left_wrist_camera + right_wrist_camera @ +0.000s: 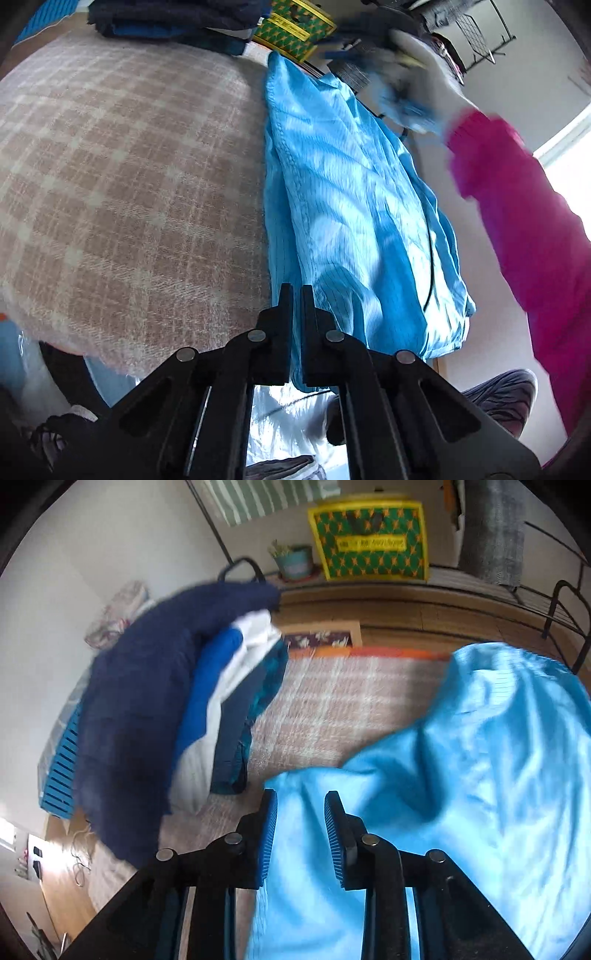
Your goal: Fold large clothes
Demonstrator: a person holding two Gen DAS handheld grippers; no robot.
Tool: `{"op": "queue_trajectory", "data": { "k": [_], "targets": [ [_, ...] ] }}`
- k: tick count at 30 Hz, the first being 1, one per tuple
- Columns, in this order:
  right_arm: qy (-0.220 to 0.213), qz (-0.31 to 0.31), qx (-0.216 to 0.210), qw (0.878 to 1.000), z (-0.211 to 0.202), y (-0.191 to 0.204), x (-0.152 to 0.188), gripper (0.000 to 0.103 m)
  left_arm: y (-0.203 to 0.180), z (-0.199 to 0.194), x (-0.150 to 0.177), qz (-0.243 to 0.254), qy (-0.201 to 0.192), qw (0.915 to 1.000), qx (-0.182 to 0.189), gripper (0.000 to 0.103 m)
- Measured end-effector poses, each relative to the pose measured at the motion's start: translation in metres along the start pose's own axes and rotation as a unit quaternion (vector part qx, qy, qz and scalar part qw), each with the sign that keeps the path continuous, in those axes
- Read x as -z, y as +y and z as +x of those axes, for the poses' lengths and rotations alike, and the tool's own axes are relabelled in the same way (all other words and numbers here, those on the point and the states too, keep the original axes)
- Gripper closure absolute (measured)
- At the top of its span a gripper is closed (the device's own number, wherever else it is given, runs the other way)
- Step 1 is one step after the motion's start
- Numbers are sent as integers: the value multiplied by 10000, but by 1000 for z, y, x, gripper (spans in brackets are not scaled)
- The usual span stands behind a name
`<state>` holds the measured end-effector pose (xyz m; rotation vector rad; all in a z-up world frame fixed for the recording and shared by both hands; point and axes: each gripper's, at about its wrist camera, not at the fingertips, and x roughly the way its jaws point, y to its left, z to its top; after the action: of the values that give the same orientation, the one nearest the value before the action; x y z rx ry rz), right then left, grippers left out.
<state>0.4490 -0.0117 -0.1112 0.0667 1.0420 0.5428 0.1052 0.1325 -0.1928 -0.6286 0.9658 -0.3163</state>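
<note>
A shiny light-blue garment (pixel 343 206) lies stretched along the right edge of a table covered with a beige plaid blanket (pixel 122 177). My left gripper (pixel 297 295) is shut on the garment's near end, and cloth hangs down below its jaws. In the right wrist view the same garment (pixel 480 760) lies bunched under and between the fingers. My right gripper (pixel 301 797) is open, its blue-padded jaws apart over the cloth. In the left wrist view the right gripper (pixel 373 55) shows blurred at the garment's far end, held by a white-gloved hand with a pink sleeve.
A stack of folded dark-blue, blue and white clothes (pixel 177 709) sits on the blanket's far left part, also in the left wrist view (pixel 173 22). A green-and-yellow patterned bag (pixel 369 539), a potted plant (pixel 293 559) and black metal racks (pixel 565 605) stand beyond the table.
</note>
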Motion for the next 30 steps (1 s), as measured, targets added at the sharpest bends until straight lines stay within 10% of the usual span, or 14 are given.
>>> {"op": "queue_trajectory", "data": {
  "k": [2, 4, 6, 14, 22, 30],
  "targets": [
    [-110, -82, 83, 9999, -35, -12, 19, 76, 4, -2, 0, -4, -34, 10000, -30, 97],
    [-130, -175, 267, 9994, -63, -22, 46, 76, 7, -2, 2, -77, -39, 10000, -36, 55],
    [-38, -299, 395, 9988, -80, -30, 82, 74, 12, -1, 4, -217, -33, 9997, 67, 46],
    [255, -21, 430, 9987, -93, -81, 137, 74, 6, 7, -1, -346, 134, 9992, -162, 63],
    [-465, -57, 26, 9989, -120, -105, 76, 46, -28, -7, -116, 113, -297, 9989, -355, 56],
    [-619, -52, -157, 9979, -80, -112, 0, 46, -47, 48, -237, 613, -572, 9947, -586, 56]
  ]
}}
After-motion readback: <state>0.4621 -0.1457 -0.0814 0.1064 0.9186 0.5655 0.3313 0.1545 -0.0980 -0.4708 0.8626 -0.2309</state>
